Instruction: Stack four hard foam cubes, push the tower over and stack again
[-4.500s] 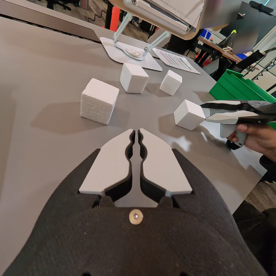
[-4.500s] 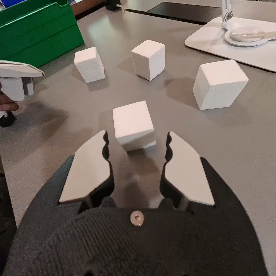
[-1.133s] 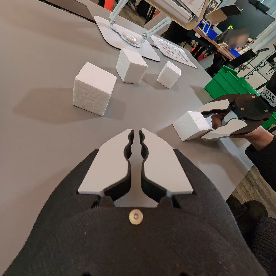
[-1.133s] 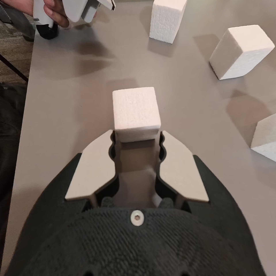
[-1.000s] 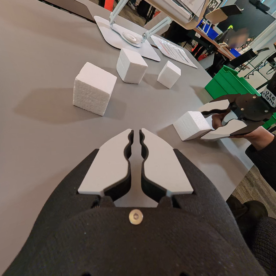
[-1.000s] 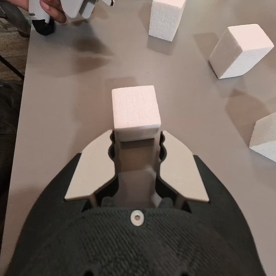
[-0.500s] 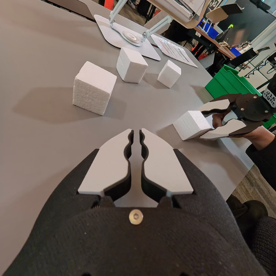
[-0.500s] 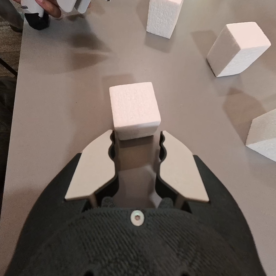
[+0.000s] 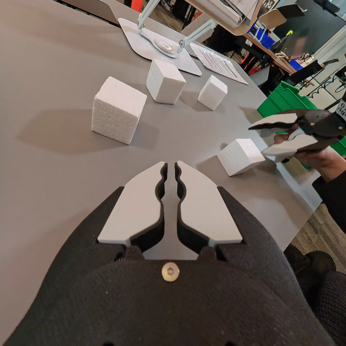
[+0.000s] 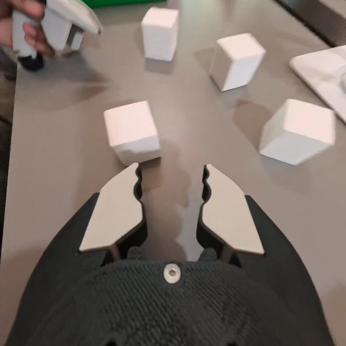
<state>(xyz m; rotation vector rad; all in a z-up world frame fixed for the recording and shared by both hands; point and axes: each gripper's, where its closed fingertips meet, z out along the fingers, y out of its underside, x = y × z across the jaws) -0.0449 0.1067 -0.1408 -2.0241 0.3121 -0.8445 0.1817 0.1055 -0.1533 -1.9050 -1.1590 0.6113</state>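
Observation:
Several white foam cubes sit on the grey table (image 9: 56, 168). My left gripper (image 9: 170, 164) is shut and empty, held low over the table's near part. The biggest cube (image 9: 118, 110) lies ahead to its left, and two more cubes (image 9: 165, 84) (image 9: 212, 92) lie farther back. My right gripper (image 10: 171, 166) is open and empty. The nearest cube (image 10: 132, 131) rests on the table just beyond its left fingertip, outside the jaws. In the left wrist view the right gripper (image 9: 262, 140) hovers open just right of that cube (image 9: 240, 156).
A white stand base (image 9: 159, 46) and a printed sheet (image 9: 217, 63) lie at the back of the table. A green bin (image 9: 280, 101) stands off the table's right side. The table edge (image 9: 299, 224) runs close on the right. Three other cubes (image 10: 159, 33) (image 10: 236, 63) (image 10: 297, 131) show in the right wrist view. My right fingertips sit around 25 cm from my left ones. It is some 4 cm from my right tips to the nearest cube (image 10: 132, 131).
My right gripper has let go of the near cube, opened wider, and pulled back and up. The cube stays on the table. My left gripper has stayed shut and hardly moved.

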